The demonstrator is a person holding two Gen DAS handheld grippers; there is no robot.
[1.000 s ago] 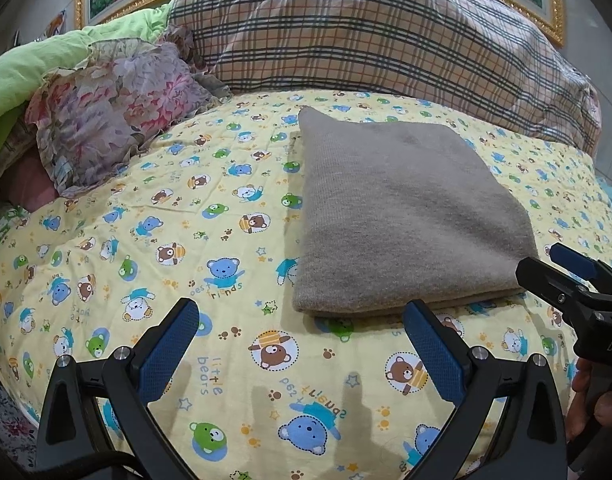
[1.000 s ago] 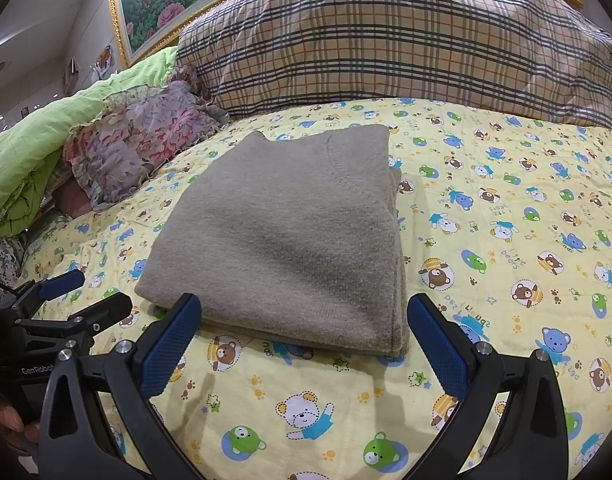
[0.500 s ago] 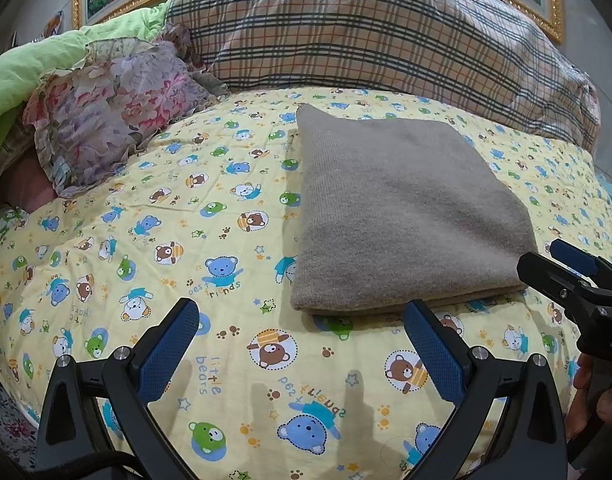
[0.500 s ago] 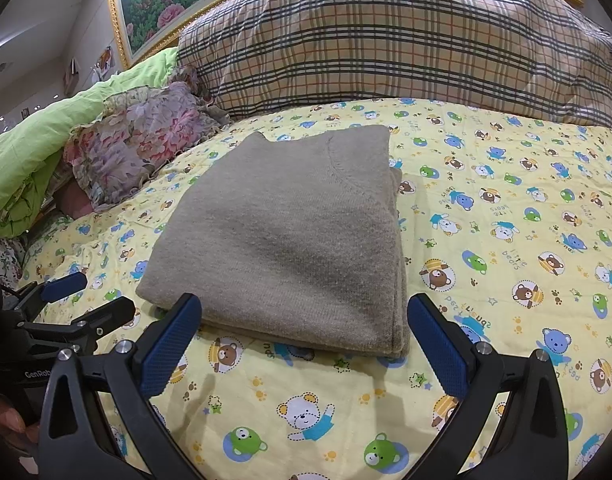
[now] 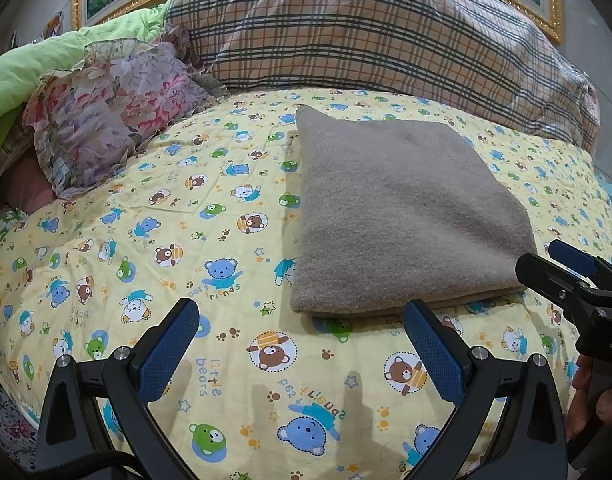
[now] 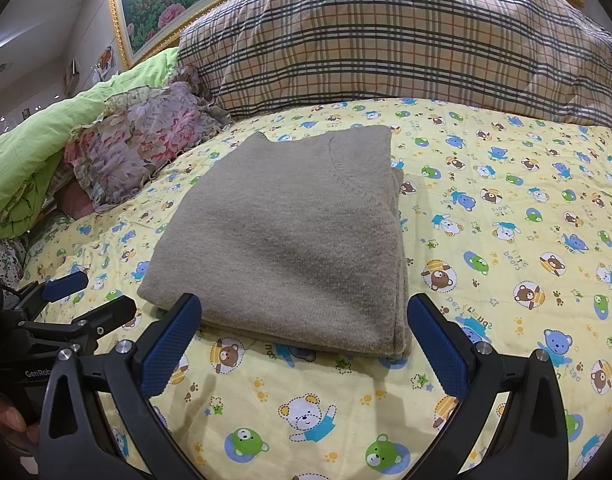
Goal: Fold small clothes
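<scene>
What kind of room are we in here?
Most likely a bedroom: the folded grey sweater lies on a bear-print bedspread, with a large plaid pillow and a gold-framed painting behind it.

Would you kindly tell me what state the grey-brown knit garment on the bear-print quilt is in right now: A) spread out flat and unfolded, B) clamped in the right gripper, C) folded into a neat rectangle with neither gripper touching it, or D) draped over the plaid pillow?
C: the knit garment lies folded in stacked layers on the bear-print quilt, and both the left gripper and the right gripper have open jaws short of it.
</scene>
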